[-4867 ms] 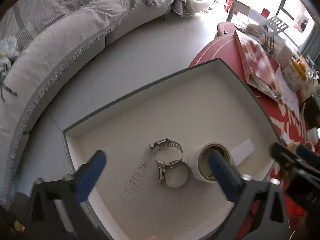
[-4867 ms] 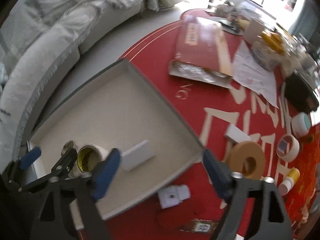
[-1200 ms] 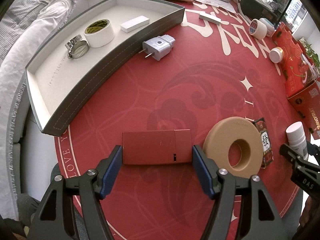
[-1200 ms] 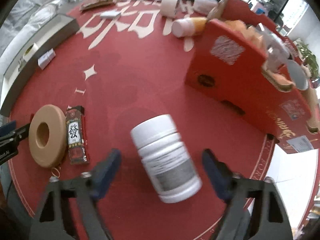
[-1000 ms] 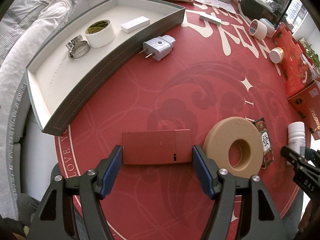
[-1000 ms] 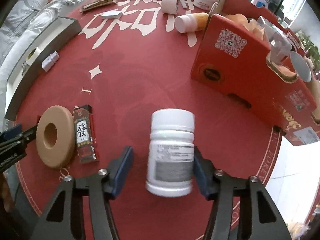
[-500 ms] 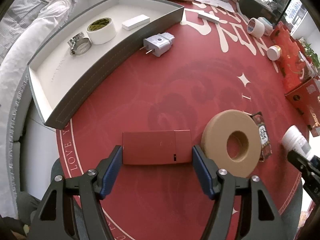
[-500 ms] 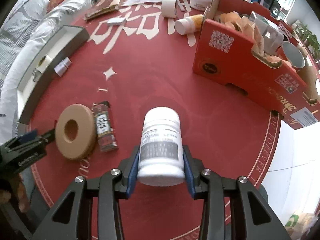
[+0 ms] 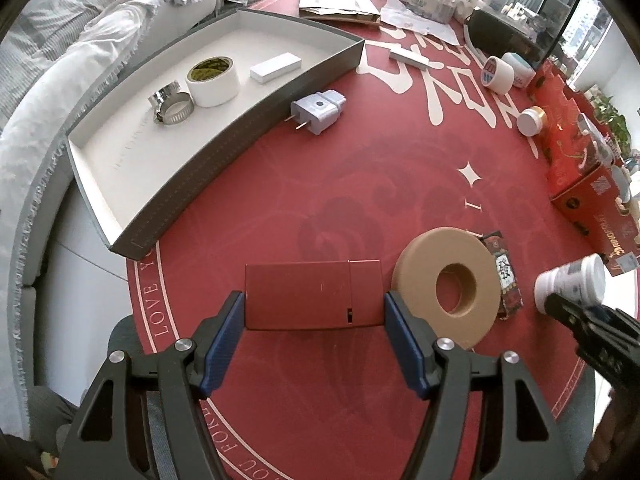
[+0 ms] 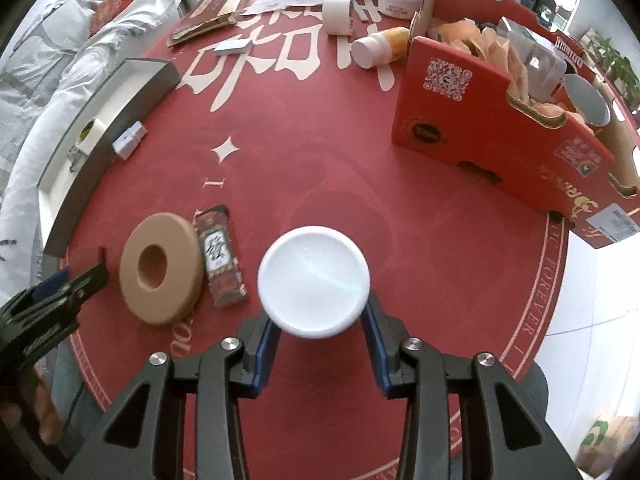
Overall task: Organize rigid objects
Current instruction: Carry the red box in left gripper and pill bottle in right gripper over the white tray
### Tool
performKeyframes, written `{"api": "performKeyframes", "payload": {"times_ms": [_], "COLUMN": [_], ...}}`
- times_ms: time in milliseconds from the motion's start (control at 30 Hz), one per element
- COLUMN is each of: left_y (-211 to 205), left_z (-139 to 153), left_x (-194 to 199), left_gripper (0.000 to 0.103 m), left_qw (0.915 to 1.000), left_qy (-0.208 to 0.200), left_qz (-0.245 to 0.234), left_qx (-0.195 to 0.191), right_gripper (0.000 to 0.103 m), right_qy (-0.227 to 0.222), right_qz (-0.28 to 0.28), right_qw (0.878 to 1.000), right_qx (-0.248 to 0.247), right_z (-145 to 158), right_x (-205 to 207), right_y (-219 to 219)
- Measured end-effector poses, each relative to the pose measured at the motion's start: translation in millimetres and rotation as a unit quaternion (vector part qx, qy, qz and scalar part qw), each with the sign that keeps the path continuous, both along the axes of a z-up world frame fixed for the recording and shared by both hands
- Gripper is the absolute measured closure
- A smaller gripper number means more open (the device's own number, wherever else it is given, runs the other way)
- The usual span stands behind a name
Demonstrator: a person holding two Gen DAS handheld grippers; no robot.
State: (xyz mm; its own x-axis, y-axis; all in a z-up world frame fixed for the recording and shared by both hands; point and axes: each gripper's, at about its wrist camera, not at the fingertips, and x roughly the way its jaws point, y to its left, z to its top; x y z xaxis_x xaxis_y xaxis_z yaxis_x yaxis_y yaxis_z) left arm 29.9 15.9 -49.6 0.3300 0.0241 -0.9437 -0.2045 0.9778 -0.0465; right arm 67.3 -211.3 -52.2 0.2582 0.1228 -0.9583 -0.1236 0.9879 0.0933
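My left gripper [image 9: 314, 324] is shut on a flat red box [image 9: 313, 296] and holds it above the red tablecloth. My right gripper [image 10: 318, 334] is shut on a white pill bottle [image 10: 314, 282], its cap facing the camera; the bottle also shows in the left wrist view [image 9: 570, 285]. A grey tray [image 9: 224, 152] with a white inside sits at the table's left edge. It holds a white tape roll [image 9: 213, 75], metal hose clamps [image 9: 173, 109] and a white block [image 9: 275, 68].
On the cloth lie a tan ring [image 9: 447, 287], a small patterned card box [image 9: 505, 276], a grey plug adapter [image 9: 318, 111], a tape roll [image 9: 497, 73] and a small jar [image 9: 530, 121]. A red cardboard carton [image 10: 496, 120] stands at the right. A sofa [image 9: 52, 80] is left.
My right gripper closed on the white bottle, lifted it and tipped it so its cap faces the camera. My left gripper has kept its hold on the red box and risen slightly.
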Motion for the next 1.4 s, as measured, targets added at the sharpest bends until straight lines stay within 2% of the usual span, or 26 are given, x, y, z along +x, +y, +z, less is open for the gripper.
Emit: {"api": "performKeyframes", "payload": {"times_ms": [167, 333, 433, 700, 867, 1100, 1267, 1400], "left_y": [2.7, 6.7, 6.7, 7.7, 13.5, 48.0, 91.2, 119.4], "left_z": [5.7, 17.5, 29.9, 93.5, 147.7, 213.7, 238.1, 237.2], "left_x": [-1.5, 0.1, 1.9, 11.9, 18.9, 36.0, 50.8, 59.6], "left_gripper": [0.031, 0.031, 0.031, 0.031, 0.031, 0.031, 0.031, 0.031], "left_qw": [1.0, 0.9997, 0.9993, 0.9958, 0.9896, 0.9786, 0.969, 0.9634], "left_qy": [-0.007, -0.022, -0.035, -0.09, -0.143, -0.201, -0.228, -0.234], "left_qz": [0.002, 0.009, 0.011, 0.007, 0.008, 0.042, 0.093, 0.125], "left_qx": [0.003, 0.008, 0.005, -0.013, -0.014, -0.013, 0.013, 0.039], "right_gripper": [0.062, 0.063, 0.063, 0.063, 0.063, 0.063, 0.063, 0.063], "right_qy": [-0.003, -0.037, -0.071, -0.129, -0.164, -0.196, -0.216, -0.22], "right_qz": [-0.014, -0.014, 0.007, 0.031, 0.059, 0.092, 0.105, 0.131], "right_qw": [1.0, 0.999, 0.997, 0.988, 0.979, 0.967, 0.958, 0.955], "right_qx": [0.004, -0.001, 0.002, 0.073, 0.101, 0.138, 0.155, 0.147], "right_z": [-13.3, 1.7, 25.1, 96.9, 142.6, 203.6, 239.0, 250.6], "right_x": [12.4, 9.6, 0.5, -2.1, 5.2, 31.5, 57.9, 78.3], "right_y": [-0.1, 1.5, 8.4, 34.7, 61.5, 95.9, 120.7, 149.1]}}
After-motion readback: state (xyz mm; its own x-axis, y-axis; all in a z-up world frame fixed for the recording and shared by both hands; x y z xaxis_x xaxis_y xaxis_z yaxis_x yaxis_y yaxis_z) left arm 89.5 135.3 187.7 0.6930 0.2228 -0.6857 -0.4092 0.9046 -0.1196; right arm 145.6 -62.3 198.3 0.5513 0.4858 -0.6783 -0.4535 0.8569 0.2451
